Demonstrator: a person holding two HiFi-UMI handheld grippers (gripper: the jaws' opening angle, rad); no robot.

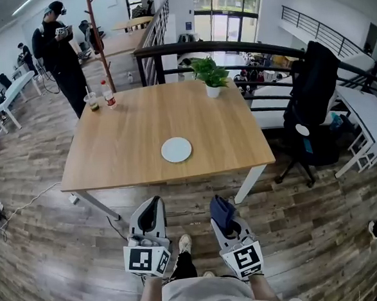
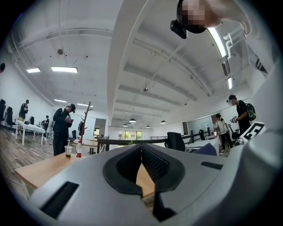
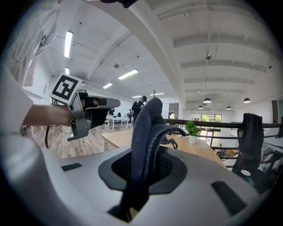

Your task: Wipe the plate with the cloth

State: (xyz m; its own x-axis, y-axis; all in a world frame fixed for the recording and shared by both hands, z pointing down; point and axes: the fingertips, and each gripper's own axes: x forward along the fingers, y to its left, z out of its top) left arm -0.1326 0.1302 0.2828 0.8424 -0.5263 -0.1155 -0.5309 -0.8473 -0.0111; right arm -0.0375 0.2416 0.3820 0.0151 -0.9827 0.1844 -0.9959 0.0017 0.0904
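A white round plate (image 1: 176, 149) lies near the front edge of the wooden table (image 1: 130, 150). Both grippers hang over the floor in front of the table, short of its edge. My left gripper (image 1: 153, 210) is shut with nothing between its pads. My right gripper (image 1: 222, 210) is shut on a dark blue cloth (image 1: 222, 212), which stands up folded from its jaws. In the right gripper view the cloth (image 3: 148, 132) fills the middle, with the left gripper (image 3: 88, 112) off to the left. The left gripper view shows the closed jaws and the table (image 2: 44, 167) ahead.
A potted plant (image 1: 211, 76) stands at the table's far edge. A cup (image 1: 92, 101) and a bottle (image 1: 108, 94) sit at its far left corner. A black office chair (image 1: 311, 106) stands to the right. A person (image 1: 59, 53) stands beyond the table's far left.
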